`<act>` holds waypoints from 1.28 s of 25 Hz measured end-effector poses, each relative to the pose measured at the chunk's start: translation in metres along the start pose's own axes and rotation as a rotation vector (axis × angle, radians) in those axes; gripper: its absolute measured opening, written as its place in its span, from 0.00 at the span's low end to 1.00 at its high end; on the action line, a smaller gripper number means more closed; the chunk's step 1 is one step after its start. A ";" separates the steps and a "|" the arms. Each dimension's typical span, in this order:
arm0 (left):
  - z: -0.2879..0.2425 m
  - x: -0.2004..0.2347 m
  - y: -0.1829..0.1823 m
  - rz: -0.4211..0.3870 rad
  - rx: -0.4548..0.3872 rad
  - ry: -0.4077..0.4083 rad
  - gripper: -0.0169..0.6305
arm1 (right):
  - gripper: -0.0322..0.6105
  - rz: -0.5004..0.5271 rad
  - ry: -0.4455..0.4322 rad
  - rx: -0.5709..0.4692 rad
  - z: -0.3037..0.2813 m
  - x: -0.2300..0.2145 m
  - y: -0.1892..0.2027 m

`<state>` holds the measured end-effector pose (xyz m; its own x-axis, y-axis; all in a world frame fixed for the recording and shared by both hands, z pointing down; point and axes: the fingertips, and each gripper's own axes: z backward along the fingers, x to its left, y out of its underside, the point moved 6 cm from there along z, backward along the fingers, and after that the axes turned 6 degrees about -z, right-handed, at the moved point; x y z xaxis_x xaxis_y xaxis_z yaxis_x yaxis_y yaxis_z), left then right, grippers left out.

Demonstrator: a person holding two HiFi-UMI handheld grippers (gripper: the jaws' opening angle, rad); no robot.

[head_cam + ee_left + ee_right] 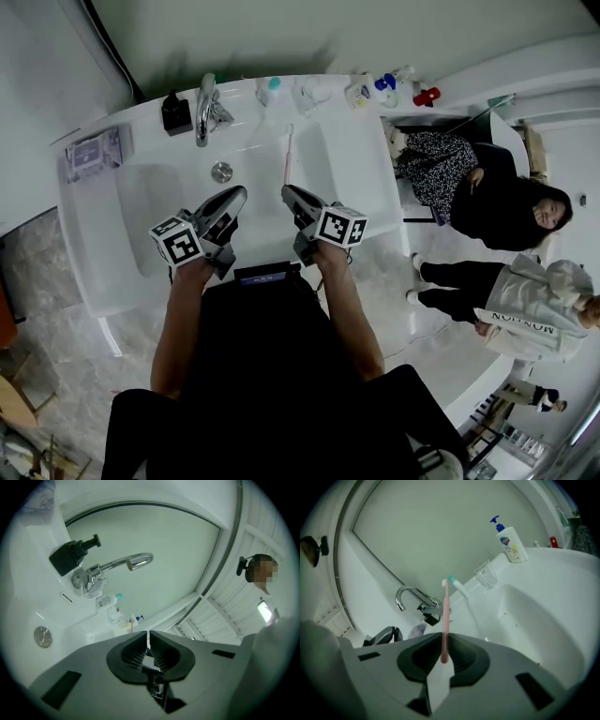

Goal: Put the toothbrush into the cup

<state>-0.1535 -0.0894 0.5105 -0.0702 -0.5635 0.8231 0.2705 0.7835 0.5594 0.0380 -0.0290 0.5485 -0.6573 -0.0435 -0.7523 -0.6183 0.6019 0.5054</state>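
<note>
Carrying step: right gripper [444,641] jaws pinch the slim pink toothbrush [446,613]; next, I judge, its head must line up over the clear glass cup [486,575]. Left gripper [148,641] jaws rest pressed together.

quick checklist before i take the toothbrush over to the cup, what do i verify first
1. Pink toothbrush clamped in the right hand-held gripper: ok.
2. Handle end gripped, brush head pointing away from the jaws: ok.
3. Clear glass cup upright on the back ledge of the white sink: ok.
4. Cup empty inside: cannot tell.
5. Brush head lined up over the cup: not ok, it sits off to the cup's left.
6. Left hand-held gripper shut, empty, away from the cup: ok.
</note>
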 end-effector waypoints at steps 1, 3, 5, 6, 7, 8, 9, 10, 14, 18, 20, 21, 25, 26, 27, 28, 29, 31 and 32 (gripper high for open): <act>-0.003 -0.004 0.000 -0.011 0.002 0.005 0.04 | 0.13 -0.007 -0.028 -0.019 0.005 0.003 -0.004; -0.013 -0.011 -0.001 -0.035 0.006 0.012 0.04 | 0.13 -0.018 -0.086 -0.060 0.015 0.007 -0.014; -0.023 -0.021 -0.001 -0.059 0.015 0.014 0.04 | 0.13 -0.021 -0.148 -0.098 0.026 0.011 -0.024; -0.029 -0.026 0.000 -0.071 0.020 0.019 0.04 | 0.13 -0.019 -0.181 -0.115 0.033 0.014 -0.028; -0.036 -0.031 0.002 -0.084 0.026 0.026 0.04 | 0.13 -0.016 -0.212 -0.131 0.040 0.016 -0.032; -0.044 -0.038 0.003 -0.096 0.031 0.034 0.04 | 0.13 -0.013 -0.242 -0.146 0.047 0.017 -0.037; -0.053 -0.046 0.004 -0.107 0.035 0.042 0.04 | 0.13 -0.007 -0.268 -0.159 0.055 0.018 -0.041; -0.062 -0.054 0.004 -0.120 0.038 0.051 0.04 | 0.13 0.001 -0.291 -0.171 0.063 0.019 -0.045; -0.096 -0.083 0.008 -0.176 0.060 0.079 0.05 | 0.13 0.044 -0.372 -0.206 0.094 0.026 -0.060; -0.128 -0.109 0.016 -0.238 0.105 0.114 0.12 | 0.13 0.086 -0.453 -0.233 0.118 0.030 -0.069; -0.141 -0.120 0.022 -0.267 0.127 0.139 0.15 | 0.13 0.105 -0.481 -0.243 0.130 0.030 -0.071; -0.147 -0.125 0.025 -0.277 0.138 0.150 0.17 | 0.13 0.115 -0.492 -0.247 0.135 0.029 -0.072; -0.170 -0.145 0.037 -0.323 0.182 0.169 0.21 | 0.13 0.155 -0.527 -0.259 0.152 0.025 -0.073; -0.174 -0.149 0.040 -0.332 0.192 0.173 0.21 | 0.13 0.164 -0.535 -0.261 0.157 0.024 -0.072; -0.179 -0.152 0.044 -0.339 0.201 0.178 0.21 | 0.13 0.172 -0.543 -0.262 0.162 0.023 -0.072; -0.183 -0.155 0.048 -0.348 0.208 0.181 0.21 | 0.13 0.179 -0.549 -0.263 0.167 0.021 -0.072; -0.187 -0.158 0.052 -0.357 0.213 0.180 0.21 | 0.13 0.184 -0.554 -0.266 0.171 0.019 -0.072; -0.194 -0.163 0.056 -0.375 0.223 0.172 0.21 | 0.13 0.192 -0.559 -0.272 0.179 0.016 -0.073; -0.197 -0.165 0.057 -0.383 0.228 0.172 0.21 | 0.13 0.196 -0.559 -0.275 0.181 0.015 -0.074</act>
<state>0.0625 -0.0032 0.3874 0.0417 -0.8430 0.5363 0.0375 0.5377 0.8423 0.1515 0.0703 0.4234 -0.4918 0.5123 -0.7040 -0.6461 0.3273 0.6895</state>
